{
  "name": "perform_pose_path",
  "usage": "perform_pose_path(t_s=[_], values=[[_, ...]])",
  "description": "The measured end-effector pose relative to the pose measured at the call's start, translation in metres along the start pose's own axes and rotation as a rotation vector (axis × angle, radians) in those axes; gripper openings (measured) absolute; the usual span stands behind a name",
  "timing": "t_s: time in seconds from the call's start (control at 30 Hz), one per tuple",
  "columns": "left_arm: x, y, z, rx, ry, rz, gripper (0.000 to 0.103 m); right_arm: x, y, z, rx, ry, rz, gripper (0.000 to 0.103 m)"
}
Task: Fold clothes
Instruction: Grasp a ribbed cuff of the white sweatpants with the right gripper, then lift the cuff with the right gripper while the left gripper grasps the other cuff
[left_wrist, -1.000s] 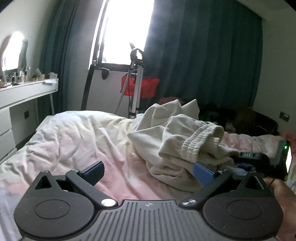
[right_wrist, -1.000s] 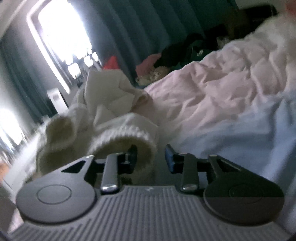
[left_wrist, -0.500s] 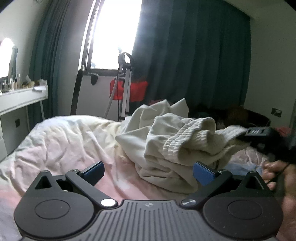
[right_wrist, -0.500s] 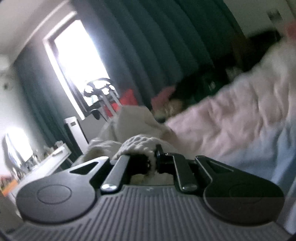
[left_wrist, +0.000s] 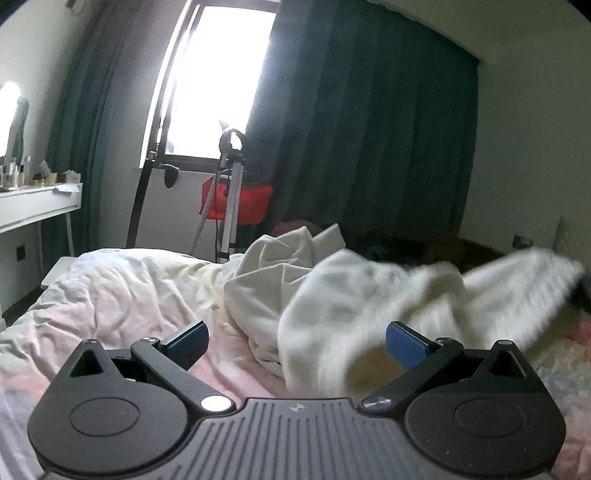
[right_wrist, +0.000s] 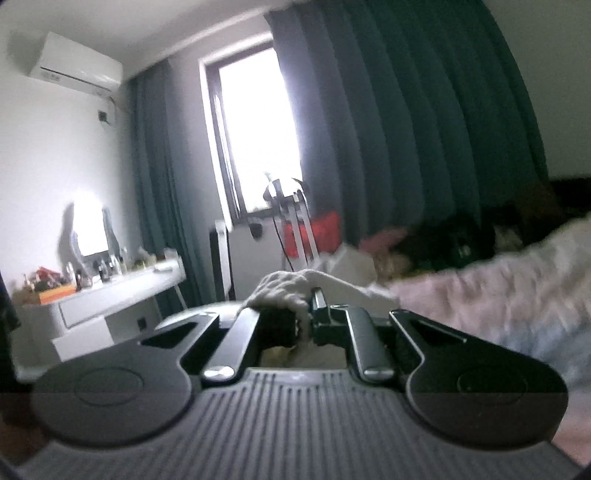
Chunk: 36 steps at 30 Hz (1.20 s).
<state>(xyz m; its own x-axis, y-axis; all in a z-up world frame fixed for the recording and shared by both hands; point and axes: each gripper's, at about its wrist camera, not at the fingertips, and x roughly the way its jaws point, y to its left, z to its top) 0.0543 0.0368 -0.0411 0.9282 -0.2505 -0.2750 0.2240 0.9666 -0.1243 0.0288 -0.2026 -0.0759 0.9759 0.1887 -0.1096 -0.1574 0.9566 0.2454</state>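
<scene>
Currently the cream garment (left_wrist: 354, 295) lies crumpled, one end blurred.

Motion-smeared cream fleece garment (left_wrist: 424, 295) running off toward the right edge, pinched cuff end mostly buried between black gripper fingers (right_wrist: 317, 306).
</scene>
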Motion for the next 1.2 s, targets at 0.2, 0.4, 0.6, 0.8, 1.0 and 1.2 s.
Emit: perform_pose_path(t_s=[0.2, 0.4, 0.6, 0.8, 1.0, 1.2], values=[[0.023, -0.034, -0.011, 0.227, 0.093, -0.098, 0.103, 0.002, -0.011, -0.029, 0.066, 0.194, -0.107, 0.011], [0.057, -0.076, -0.014, 0.448, 0.192, -0.211, 0.103, 0.0, -0.027, -0.037, 0.159, 0.241, -0.114, 0.012], [0.106, -0.126, -0.031, 0.754, 0.318, -0.168, 0.103, -0.002, -0.045, -0.057, 0.328, 0.35, -0.14, 0.012], [0.125, -0.151, -0.045, 0.75, 0.236, 0.035, 0.103, 0.007, -0.05, -0.07, 0.333, 0.381, -0.159, 0.012], [0.091, -0.098, -0.001, 0.45, 0.011, 0.287, 0.103, 0.008, -0.039, -0.074, 0.253, 0.394, -0.119, 0.013], [0.055, -0.003, 0.025, 0.262, 0.011, 0.445, 0.103, 0.013, -0.009, -0.071, 0.115, 0.436, -0.011, 0.02]])
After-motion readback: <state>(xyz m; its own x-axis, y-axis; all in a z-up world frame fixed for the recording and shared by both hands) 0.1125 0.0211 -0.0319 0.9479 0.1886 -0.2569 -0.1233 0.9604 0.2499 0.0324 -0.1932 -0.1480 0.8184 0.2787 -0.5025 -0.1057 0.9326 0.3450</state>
